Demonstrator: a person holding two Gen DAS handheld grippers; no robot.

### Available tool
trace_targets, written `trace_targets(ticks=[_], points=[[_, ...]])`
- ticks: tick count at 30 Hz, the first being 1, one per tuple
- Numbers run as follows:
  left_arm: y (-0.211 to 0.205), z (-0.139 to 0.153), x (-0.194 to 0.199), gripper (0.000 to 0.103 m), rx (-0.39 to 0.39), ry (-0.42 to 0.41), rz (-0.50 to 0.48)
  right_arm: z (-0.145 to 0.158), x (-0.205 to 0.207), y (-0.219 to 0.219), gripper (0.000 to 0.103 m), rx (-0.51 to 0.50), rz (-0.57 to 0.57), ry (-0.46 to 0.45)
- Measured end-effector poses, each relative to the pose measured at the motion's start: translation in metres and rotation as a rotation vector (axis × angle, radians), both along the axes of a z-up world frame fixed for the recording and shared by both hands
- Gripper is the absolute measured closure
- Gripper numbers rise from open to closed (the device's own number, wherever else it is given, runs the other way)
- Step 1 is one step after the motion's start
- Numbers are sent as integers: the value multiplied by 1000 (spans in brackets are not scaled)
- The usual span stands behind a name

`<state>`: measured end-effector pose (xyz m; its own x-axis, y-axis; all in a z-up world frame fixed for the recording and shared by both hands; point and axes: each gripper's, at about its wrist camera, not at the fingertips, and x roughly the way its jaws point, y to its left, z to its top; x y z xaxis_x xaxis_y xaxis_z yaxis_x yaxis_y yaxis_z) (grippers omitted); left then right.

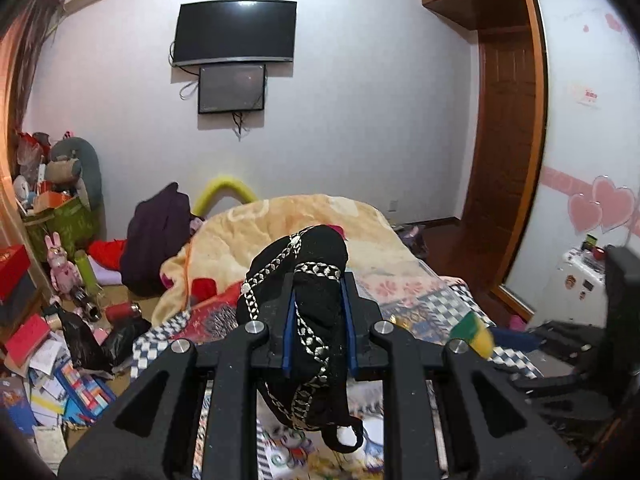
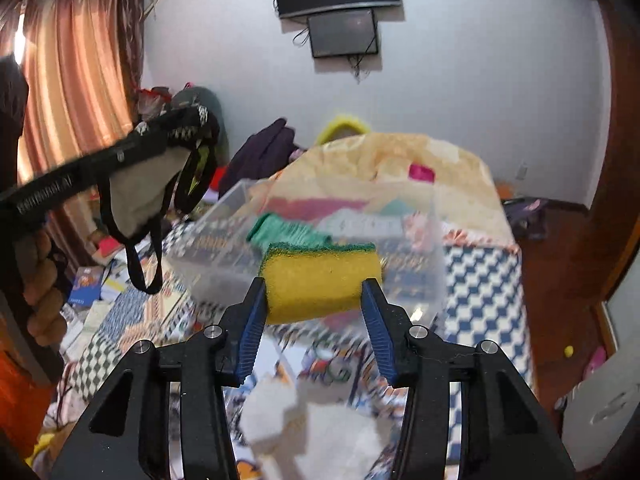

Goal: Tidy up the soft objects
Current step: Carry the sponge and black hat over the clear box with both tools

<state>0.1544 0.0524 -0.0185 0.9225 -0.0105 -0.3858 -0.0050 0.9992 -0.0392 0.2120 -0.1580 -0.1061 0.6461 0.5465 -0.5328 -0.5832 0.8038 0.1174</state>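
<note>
My left gripper (image 1: 318, 292) is shut on a black fabric item with silver patterned trim (image 1: 304, 280) and holds it up above the bed; its straps hang down. It also shows at the left of the right wrist view (image 2: 160, 168), dangling. My right gripper (image 2: 316, 284) is shut on a yellow sponge with a green scrub top (image 2: 320, 276), held above a clear plastic bin (image 2: 224, 216) on the bed. The bin holds a green cloth (image 2: 288, 232). The sponge also shows in the left wrist view (image 1: 474, 332).
The bed has a patterned checked cover (image 2: 484, 280) and a cream blanket (image 1: 296, 220) heaped at its far end. White soft things (image 2: 320, 428) lie below my right gripper. Clutter, books and bags (image 1: 60, 360) fill the floor on the left. A wardrobe (image 1: 580, 160) stands on the right.
</note>
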Motion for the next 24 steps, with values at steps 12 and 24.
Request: trace_targets(ticks=[12,24], points=[[2,-37,50,83,24,96,39,4,41,25,59,-64,-27,-9],[3,-75,76,83,-9,260,-15,-23,60,61,57,-197,33,59]])
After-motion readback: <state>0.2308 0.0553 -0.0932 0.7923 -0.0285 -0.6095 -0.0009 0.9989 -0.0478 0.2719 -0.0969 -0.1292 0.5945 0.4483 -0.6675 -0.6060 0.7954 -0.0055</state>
